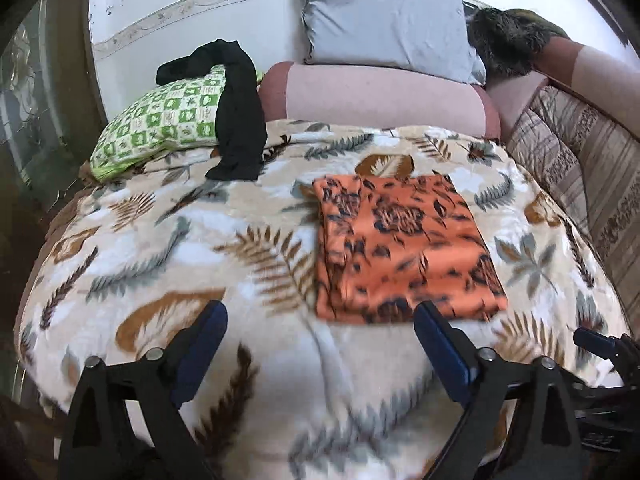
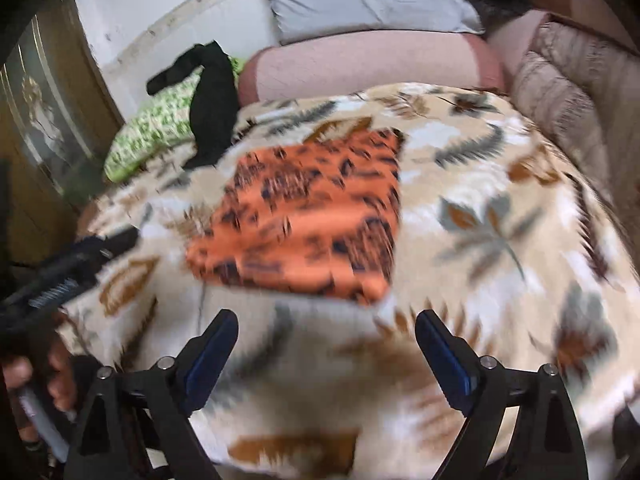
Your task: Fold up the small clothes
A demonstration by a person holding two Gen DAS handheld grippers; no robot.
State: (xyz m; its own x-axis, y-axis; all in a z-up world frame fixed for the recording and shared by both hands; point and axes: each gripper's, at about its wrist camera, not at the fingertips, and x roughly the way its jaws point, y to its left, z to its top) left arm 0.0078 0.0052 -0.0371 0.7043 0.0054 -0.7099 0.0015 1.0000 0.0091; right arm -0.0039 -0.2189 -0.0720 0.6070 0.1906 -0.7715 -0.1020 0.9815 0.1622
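An orange garment with a dark flower print (image 1: 404,246) lies folded into a flat rectangle on the leaf-patterned blanket (image 1: 180,248). In the right wrist view the same orange garment (image 2: 304,220) is blurred, ahead and slightly left. My left gripper (image 1: 320,314) hangs open just short of the garment's near edge, nothing between its blue pads. My right gripper (image 2: 326,322) is open too, over bare blanket (image 2: 500,240) near the fold's front edge. A black garment (image 1: 236,112) drapes over a green checked pillow (image 1: 160,120) at the back left.
A grey pillow (image 1: 384,24) and a pink bolster (image 1: 380,96) stand against the white wall behind. A striped sofa cushion (image 1: 580,168) runs along the right. A dark fluffy thing (image 1: 508,40) sits at the back right. The left gripper's arm (image 2: 72,264) and a hand (image 2: 56,380) show at the left edge.
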